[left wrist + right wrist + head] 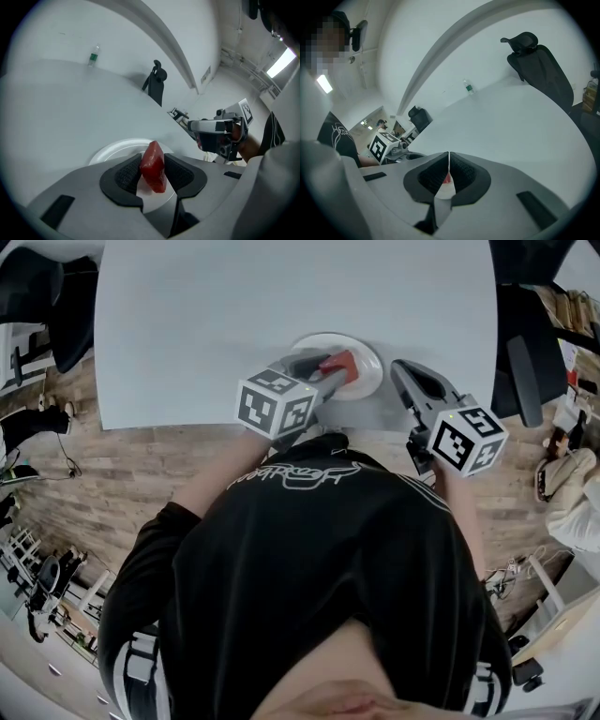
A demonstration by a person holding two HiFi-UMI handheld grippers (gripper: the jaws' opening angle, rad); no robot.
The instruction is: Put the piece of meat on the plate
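A red piece of meat (pixel 153 166) stands upright between the pads of my left gripper (pixel 153 172), over the white plate (pixel 108 151). It leans on the left pad, and the right pad is at most brushing it, so the jaws stand open around it. From the head view, the left gripper (pixel 339 367) reaches over the plate (pixel 368 354) with the meat (pixel 338 363) at its tips. Just right of the plate, my right gripper (pixel 397 367) is shut and empty, its pads (pixel 461 169) meeting.
The plate sits near the front edge of a large white table (pixel 281 296). A small bottle (pixel 93 55) stands far back on it. Dark office chairs (pixel 539 61) are at the table's sides. The person's torso is close to the table edge.
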